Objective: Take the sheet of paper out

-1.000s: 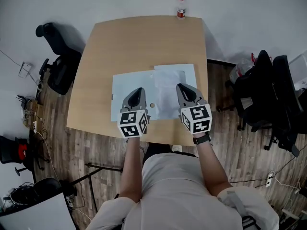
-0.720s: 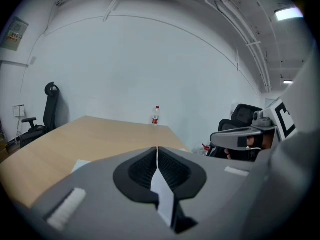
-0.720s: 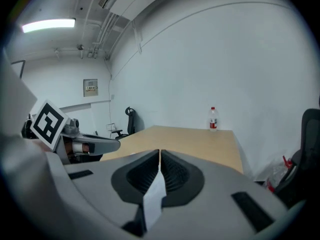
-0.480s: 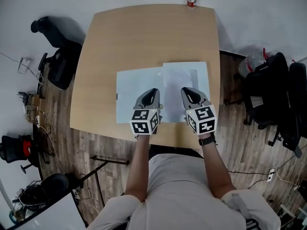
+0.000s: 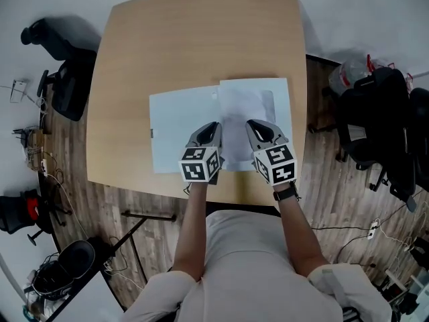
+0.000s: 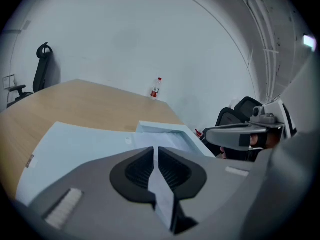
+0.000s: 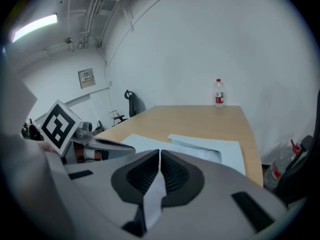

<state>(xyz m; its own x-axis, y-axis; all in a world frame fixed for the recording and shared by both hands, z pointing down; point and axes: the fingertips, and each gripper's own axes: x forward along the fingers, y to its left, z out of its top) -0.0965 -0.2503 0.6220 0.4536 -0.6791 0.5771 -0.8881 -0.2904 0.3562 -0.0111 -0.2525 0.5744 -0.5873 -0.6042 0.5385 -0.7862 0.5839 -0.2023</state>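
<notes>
The grey left gripper (image 6: 156,150) is seen at lower centre, its jaws brought together. Beyond it, a pale blue rectangular sheet (image 6: 85,144) is laid on the light wooden table (image 6: 75,101). A clear red-capped plastic bottle (image 6: 156,88) is stood at the table's far edge, above centre.

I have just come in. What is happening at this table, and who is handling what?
A person stands or sits at the light wooden table with tongs in each hand. The left tongs and the right tongs are both shut and hold nothing. They point over the near edge of a pale blue flat folder and a white sheet of paper that overlaps the folder's right side. The sheet is not yet gripped. A small clear bottle with a red label stands at the far edge.
</notes>
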